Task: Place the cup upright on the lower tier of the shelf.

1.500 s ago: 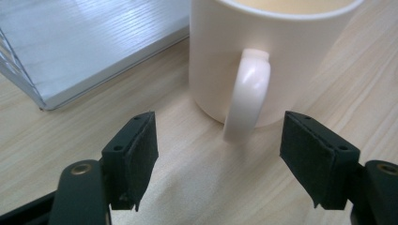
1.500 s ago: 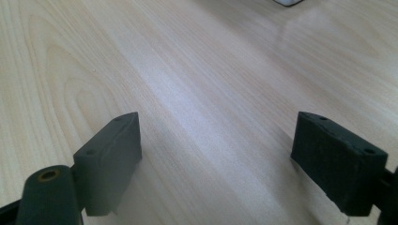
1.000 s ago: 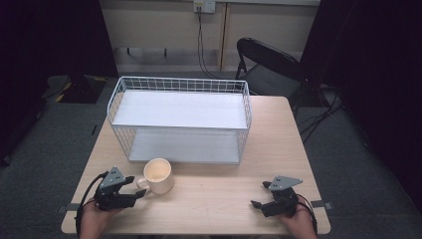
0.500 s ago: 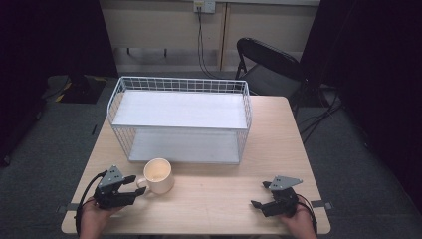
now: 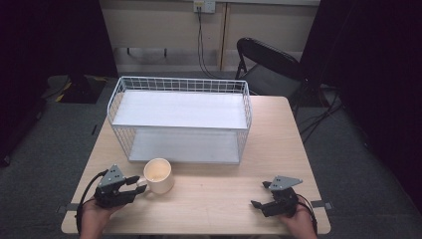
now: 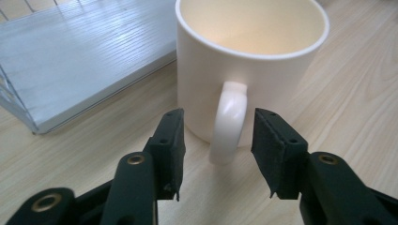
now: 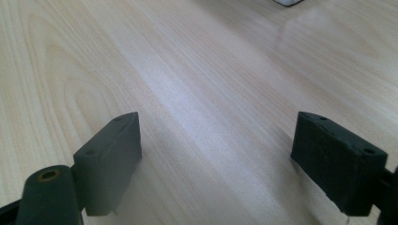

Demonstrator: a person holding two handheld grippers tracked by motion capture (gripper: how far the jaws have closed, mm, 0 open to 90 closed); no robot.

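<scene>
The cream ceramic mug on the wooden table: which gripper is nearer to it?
Left. The left gripper straddles the cream ceramic mug's handle, pads not yet touching; the right gripper rests far across the table.

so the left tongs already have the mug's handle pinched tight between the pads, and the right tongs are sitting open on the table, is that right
Not quite. The left tongs have just been closing, with the mug handle between the pads, but the left gripper view shows a gap on each side of it, so nothing is pinched yet. The right tongs are open over the table, as you said.
</scene>
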